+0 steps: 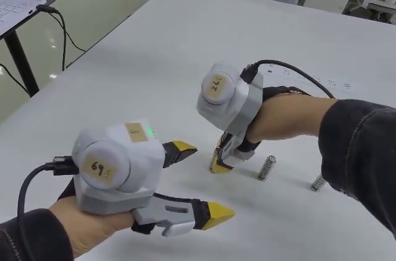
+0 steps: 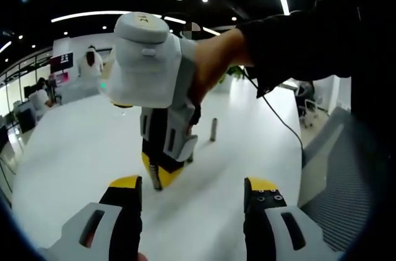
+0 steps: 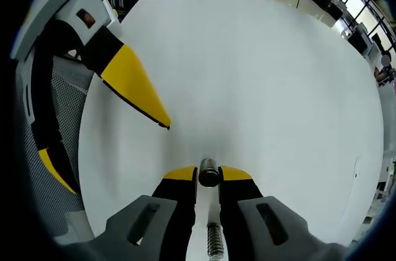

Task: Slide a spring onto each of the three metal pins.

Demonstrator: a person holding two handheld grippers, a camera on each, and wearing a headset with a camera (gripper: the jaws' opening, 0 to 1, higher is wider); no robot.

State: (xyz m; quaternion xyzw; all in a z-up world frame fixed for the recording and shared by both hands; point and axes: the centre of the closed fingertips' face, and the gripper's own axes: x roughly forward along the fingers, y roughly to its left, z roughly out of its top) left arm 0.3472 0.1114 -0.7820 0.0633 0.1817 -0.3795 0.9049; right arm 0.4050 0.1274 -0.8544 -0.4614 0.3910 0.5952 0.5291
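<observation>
A white table is spread beneath both grippers. The right gripper is pointed steeply down at it by a right hand wrapped round the handle, the wrist bent and a dark sleeve behind. Its jaws are pinched narrow on a short dark metal pin, whose round end is seen between the yellow tips. A coiled grey spring lies on the shaft further back between the jaws.

The left gripper is held roughly level above the table by a left hand gripping from below. Its jaws are spread wide with nothing between them, and they are aimed at the right gripper's tips.

Just beyond the right gripper a second coiled metal piece stands upright. A third one is partly covered by the sleeve. Whether pins are inside them cannot be told
</observation>
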